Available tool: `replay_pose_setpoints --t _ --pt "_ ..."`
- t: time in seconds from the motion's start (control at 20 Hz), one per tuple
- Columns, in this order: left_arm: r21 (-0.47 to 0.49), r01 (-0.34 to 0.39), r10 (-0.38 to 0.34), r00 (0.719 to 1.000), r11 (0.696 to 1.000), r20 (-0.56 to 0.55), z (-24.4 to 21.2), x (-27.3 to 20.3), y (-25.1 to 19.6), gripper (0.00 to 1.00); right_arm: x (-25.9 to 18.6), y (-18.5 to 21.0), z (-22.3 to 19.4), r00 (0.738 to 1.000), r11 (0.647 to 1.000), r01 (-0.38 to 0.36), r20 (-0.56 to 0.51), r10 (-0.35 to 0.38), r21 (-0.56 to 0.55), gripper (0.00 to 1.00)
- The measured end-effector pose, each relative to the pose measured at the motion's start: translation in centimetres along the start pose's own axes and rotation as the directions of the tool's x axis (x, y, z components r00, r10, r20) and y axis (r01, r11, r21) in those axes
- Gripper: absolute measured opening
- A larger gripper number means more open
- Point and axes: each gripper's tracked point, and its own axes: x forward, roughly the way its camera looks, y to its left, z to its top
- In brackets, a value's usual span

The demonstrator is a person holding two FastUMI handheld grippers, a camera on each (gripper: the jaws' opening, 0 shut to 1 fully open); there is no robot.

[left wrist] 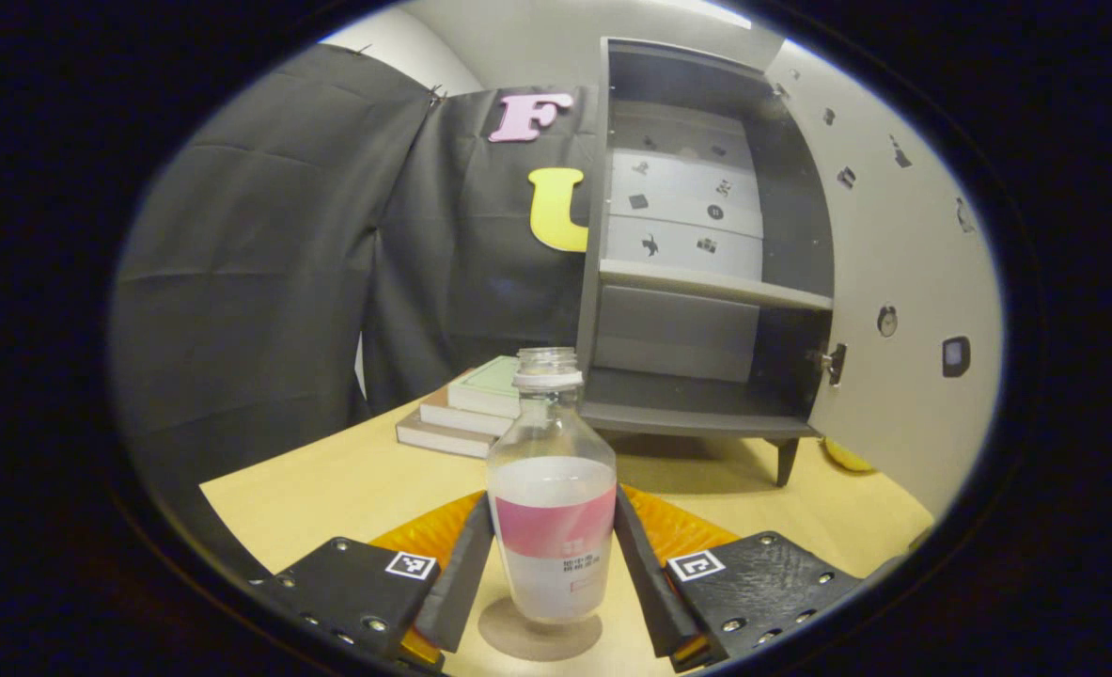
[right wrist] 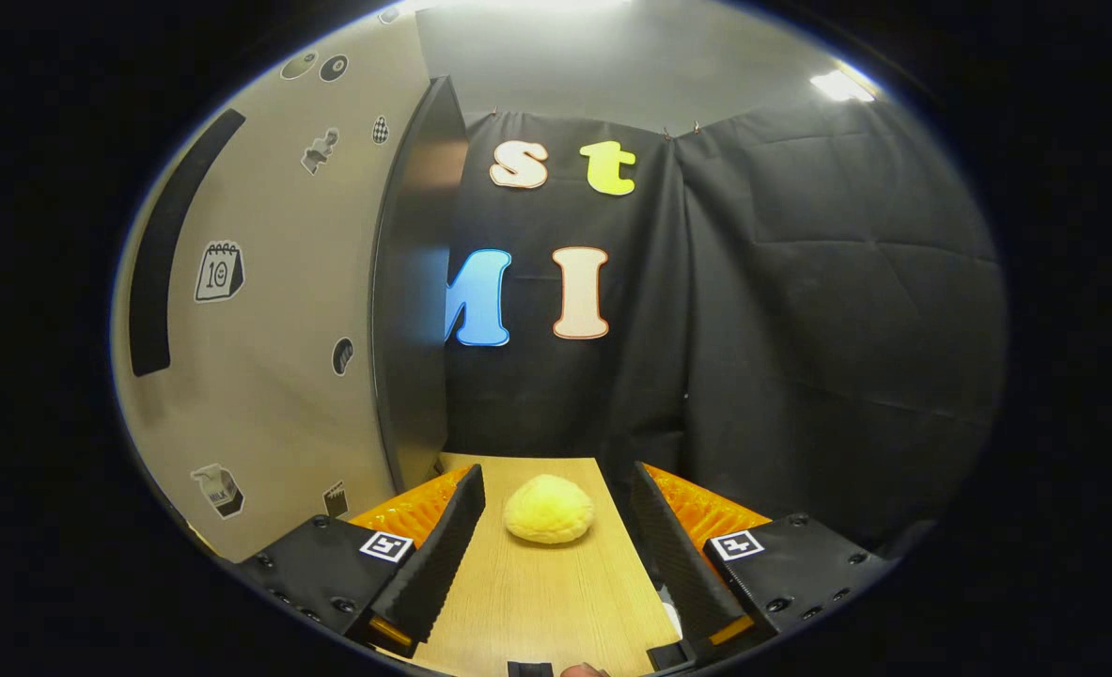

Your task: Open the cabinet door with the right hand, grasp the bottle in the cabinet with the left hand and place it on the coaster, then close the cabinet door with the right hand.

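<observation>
Clear plastic with a pink band, the bottle (left wrist: 552, 489) stands upright and uncapped on a round brown coaster (left wrist: 537, 632) on the pale wooden table (left wrist: 330, 484), in front of the cabinet (left wrist: 696, 282). In the left gripper view the left gripper (left wrist: 554, 564) has a finger at each side of the bottle, close against it, though whether both fingers press on it I cannot tell. Behind the bottle, left of the cabinet, lies a stack of books (left wrist: 466, 409). The cabinet itself is grey, its shelves bare, and its pale door (left wrist: 894, 310) stands swung open to the right, dotted with small stickers; a yellow lump peeps out past the door's lower edge. The right gripper view looks from the door's other side: the door (right wrist: 264, 310) fills its left, edge-on, and the right gripper (right wrist: 556, 555) hangs wide open over the table (right wrist: 537, 602), holding nothing, with a yellow lumpy ball (right wrist: 548, 509) lying between its fingers, farther ahead.
</observation>
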Motion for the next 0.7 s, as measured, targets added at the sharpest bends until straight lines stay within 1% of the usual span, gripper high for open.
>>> replay_pose_setpoints --t 0.15,0.2,0.25,0.3,0.35,0.4,0.45,0.6,0.65,0.7 --pt "0.008 -0.020 0.021 1.000 1.000 -0.021 -1.9 0.3 0.4 0.74 0.2 0.1 -0.2 1.000 1.000 0.000 -0.010 0.000 -0.006 0.99" --pt "0.014 -0.027 0.028 0.999 1.000 -0.021 -2.2 0.4 0.6 0.74 0.2 0.3 -0.2 1.000 1.000 -0.003 -0.012 0.003 -0.008 0.99" --pt "0.018 -0.031 0.031 0.999 0.999 -0.023 -2.7 0.5 0.6 0.72 0.3 0.5 -0.1 1.000 1.000 -0.007 -0.014 0.007 -0.013 0.99" --pt "0.020 -0.033 0.034 0.999 0.999 -0.025 -3.1 0.8 0.6 0.74 0.4 0.6 -0.1 1.000 1.000 -0.010 -0.014 0.010 -0.019 0.99" --pt "0.025 -0.034 0.035 0.999 0.999 -0.028 -3.5 0.8 0.5 0.74 0.5 0.7 -0.1 1.000 1.000 -0.012 -0.015 0.012 -0.027 0.99" --pt "0.029 -0.035 0.036 0.999 0.999 -0.022 -3.6 0.6 0.4 0.75 0.6 0.9 -0.1 1.000 0.999 -0.015 -0.014 0.015 -0.033 0.99" --pt "0.037 -0.036 0.036 0.999 0.999 -0.007 -3.5 0.7 0.4 0.72 0.7 1.1 -0.1 1.000 0.999 -0.018 -0.015 0.018 -0.035 0.99" --pt "0.040 -0.040 0.041 0.999 0.998 -0.024 -4.0 0.2 0.3 0.72 1.1 1.7 -0.2 0.999 0.999 -0.029 -0.022 0.028 -0.040 1.00" --pt "0.041 -0.042 0.043 0.999 0.998 -0.031 -4.2 0.0 0.2 0.78 1.2 1.9 -0.1 0.999 0.999 -0.031 -0.021 0.030 -0.043 1.00" --pt "0.043 -0.044 0.045 0.998 0.998 -0.035 -4.2 -0.2 0.2 0.76 1.3 2.0 -0.1 0.999 0.998 -0.032 -0.018 0.032 -0.044 1.00"
